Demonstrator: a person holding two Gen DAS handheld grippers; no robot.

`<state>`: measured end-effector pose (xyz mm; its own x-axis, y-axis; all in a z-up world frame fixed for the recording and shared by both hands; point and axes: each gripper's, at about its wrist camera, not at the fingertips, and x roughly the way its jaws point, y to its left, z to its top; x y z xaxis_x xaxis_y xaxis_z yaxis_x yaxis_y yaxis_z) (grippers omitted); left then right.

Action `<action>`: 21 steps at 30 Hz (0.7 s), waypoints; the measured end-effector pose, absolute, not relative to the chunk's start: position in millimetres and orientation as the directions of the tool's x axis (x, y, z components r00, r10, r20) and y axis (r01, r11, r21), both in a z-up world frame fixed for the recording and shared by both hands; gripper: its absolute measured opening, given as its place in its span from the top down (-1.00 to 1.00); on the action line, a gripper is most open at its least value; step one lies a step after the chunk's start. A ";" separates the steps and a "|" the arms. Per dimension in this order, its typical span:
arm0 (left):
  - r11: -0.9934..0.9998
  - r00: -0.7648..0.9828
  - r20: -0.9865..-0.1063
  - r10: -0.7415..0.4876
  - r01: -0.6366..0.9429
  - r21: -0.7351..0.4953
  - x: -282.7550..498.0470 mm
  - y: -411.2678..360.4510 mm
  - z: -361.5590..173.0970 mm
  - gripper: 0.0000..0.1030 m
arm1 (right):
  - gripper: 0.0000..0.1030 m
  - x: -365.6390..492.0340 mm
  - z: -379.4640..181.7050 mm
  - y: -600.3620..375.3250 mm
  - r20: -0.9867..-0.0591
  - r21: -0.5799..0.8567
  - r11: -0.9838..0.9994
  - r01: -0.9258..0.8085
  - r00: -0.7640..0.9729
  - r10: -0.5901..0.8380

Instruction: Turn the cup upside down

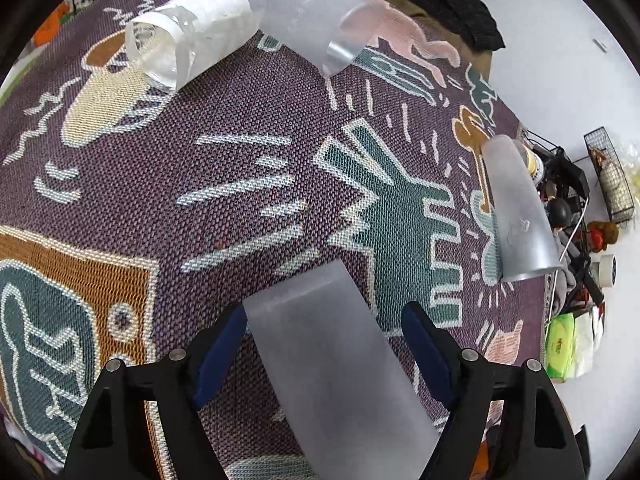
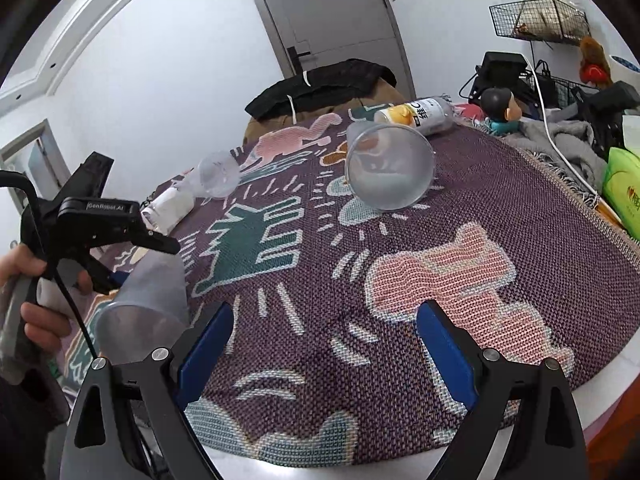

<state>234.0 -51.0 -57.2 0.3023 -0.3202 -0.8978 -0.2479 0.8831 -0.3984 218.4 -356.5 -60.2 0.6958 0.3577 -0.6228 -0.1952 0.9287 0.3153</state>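
A frosted plastic cup (image 1: 332,344) lies between the fingers of my left gripper (image 1: 324,332), base pointing away. The jaws stand a little wider than the cup, with gaps on both sides. In the right wrist view the same cup (image 2: 146,300) lies on its side under the left gripper (image 2: 132,256), mouth toward the camera. A second frosted cup (image 2: 390,168) lies on its side mid-table; it also shows in the left wrist view (image 1: 516,208). A third cup (image 1: 304,20) lies at the far edge. My right gripper (image 2: 324,344) is open and empty above the patterned cloth (image 2: 460,288).
A clear bottle with a white label (image 1: 188,36) lies on the cloth. A yellow-labelled bottle (image 2: 420,114) lies at the back. A figurine (image 2: 500,110), wire baskets (image 2: 536,20), cables, grey cloth and a green tissue pack (image 2: 624,192) crowd the right side.
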 end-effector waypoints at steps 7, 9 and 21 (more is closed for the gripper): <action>0.887 0.239 -0.917 -0.319 -0.265 -0.377 245.6 -56.3 -66.4 -0.42 | -0.82 220.4 -65.6 -364.0 -0.630 0.319 0.932 -0.172 0.696 0.344; 0.894 0.228 -0.923 -0.309 -0.262 -0.364 251.5 -59.4 -67.5 -0.40 | -0.82 221.1 -66.8 -366.0 -0.631 0.324 0.932 -0.164 0.696 0.343; 0.942 0.400 -0.886 -0.233 -0.134 -0.308 241.7 -64.7 -10.5 -0.16 | -0.82 221.6 -67.5 -367.1 -0.641 0.320 0.932 -0.172 0.684 0.346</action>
<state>241.7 -64.7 -10.5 0.3999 -0.2335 -0.8863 -0.1338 0.9418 -0.3084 221.6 -367.1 -67.5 0.6845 0.3464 -0.6415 -0.1718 0.9318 0.3199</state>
